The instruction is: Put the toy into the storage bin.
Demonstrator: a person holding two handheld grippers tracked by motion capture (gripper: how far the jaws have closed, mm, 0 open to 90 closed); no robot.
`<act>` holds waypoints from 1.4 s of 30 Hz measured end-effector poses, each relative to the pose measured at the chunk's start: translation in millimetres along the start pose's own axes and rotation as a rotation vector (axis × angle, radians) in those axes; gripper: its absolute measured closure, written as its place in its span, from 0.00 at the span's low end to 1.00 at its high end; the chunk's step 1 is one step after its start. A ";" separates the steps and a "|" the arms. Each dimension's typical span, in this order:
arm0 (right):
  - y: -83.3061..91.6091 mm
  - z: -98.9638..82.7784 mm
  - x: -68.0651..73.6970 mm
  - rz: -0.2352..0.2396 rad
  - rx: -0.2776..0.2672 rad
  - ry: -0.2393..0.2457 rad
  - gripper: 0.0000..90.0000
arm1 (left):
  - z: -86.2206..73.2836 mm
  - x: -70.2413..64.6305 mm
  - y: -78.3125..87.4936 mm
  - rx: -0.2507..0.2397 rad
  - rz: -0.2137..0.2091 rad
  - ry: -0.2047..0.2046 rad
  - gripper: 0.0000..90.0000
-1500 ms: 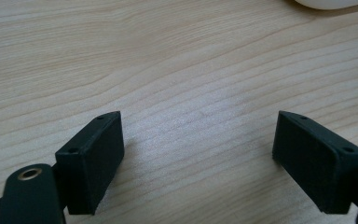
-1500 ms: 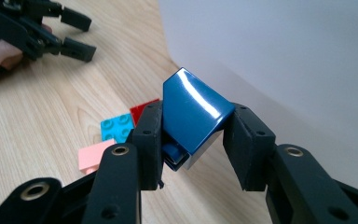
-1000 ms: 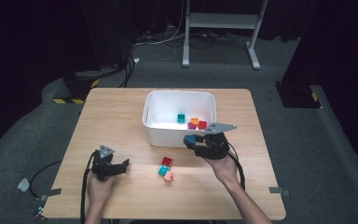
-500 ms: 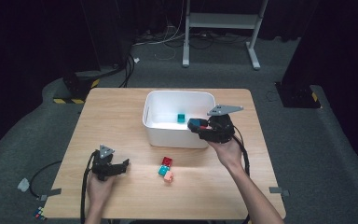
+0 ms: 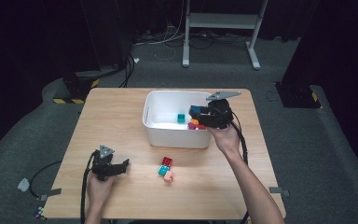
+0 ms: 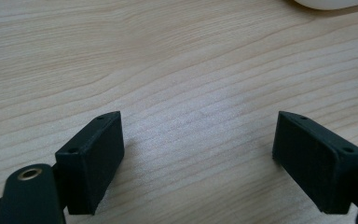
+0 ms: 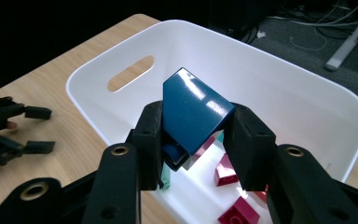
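My right gripper (image 5: pixel 201 114) is shut on a dark blue sloped brick (image 5: pixel 195 110) and holds it over the right part of the white bin (image 5: pixel 177 136). In the right gripper view the jaws clamp the blue brick (image 7: pixel 192 109) from both sides, above the bin's inside (image 7: pixel 279 88). A teal brick (image 5: pixel 181 118) and some red and orange bricks (image 5: pixel 195 124) lie in the bin. My left gripper (image 5: pixel 121 165) rests on the table at the front left, open, with bare wood between its jaws (image 6: pixel 198 154).
Three small bricks sit on the table in front of the bin: a red one (image 5: pixel 167 161), a teal one (image 5: pixel 162 170) and a pink one (image 5: pixel 168 176). Dark floor, cables and a stand surround the table (image 5: pixel 112 116).
My right gripper has risen from the table by the bin's front right corner and moved over the bin, carrying the blue brick. The left gripper has stayed put.
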State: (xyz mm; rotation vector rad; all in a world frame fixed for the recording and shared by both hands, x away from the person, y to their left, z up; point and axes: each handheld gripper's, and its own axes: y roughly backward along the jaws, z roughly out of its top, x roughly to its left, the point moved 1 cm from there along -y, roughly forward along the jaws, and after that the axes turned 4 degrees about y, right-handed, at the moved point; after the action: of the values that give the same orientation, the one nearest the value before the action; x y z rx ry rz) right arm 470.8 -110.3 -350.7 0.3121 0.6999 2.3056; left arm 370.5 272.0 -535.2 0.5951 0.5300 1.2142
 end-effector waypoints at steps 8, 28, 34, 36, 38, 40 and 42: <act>-16.8 10.4 -9.6 -0.024 0.026 -0.011 0.66 | 0.0 0.0 0.0 0.000 0.000 0.001 0.18; -41.9 8.3 -29.7 -0.078 0.088 -0.059 0.55 | 0.0 0.0 0.0 0.000 -0.001 0.000 0.18; -38.5 2.9 -27.5 -0.076 0.077 -0.056 0.49 | -0.1 0.1 0.2 0.001 -0.001 -0.002 0.18; -34.8 0.3 -25.2 -0.069 0.057 -0.049 0.48 | -0.1 0.0 0.1 0.000 -0.001 -0.001 0.18; -31.6 -2.8 -22.7 -0.065 0.045 -0.042 0.48 | -0.1 0.0 0.1 0.000 -0.001 -0.001 0.18; -27.5 -5.9 -20.7 -0.059 0.029 -0.040 0.47 | -0.1 0.0 0.1 0.000 -0.001 -0.001 0.18; -23.0 -9.1 -18.2 -0.050 0.008 -0.040 0.47 | -0.1 0.0 0.2 0.002 -0.001 -0.002 0.18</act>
State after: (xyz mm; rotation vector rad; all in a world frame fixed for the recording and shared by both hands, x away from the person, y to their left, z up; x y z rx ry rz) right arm 493.1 -112.3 -371.7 0.3399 0.6894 2.2433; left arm 370.3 272.0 -535.2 0.5975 0.5295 1.2125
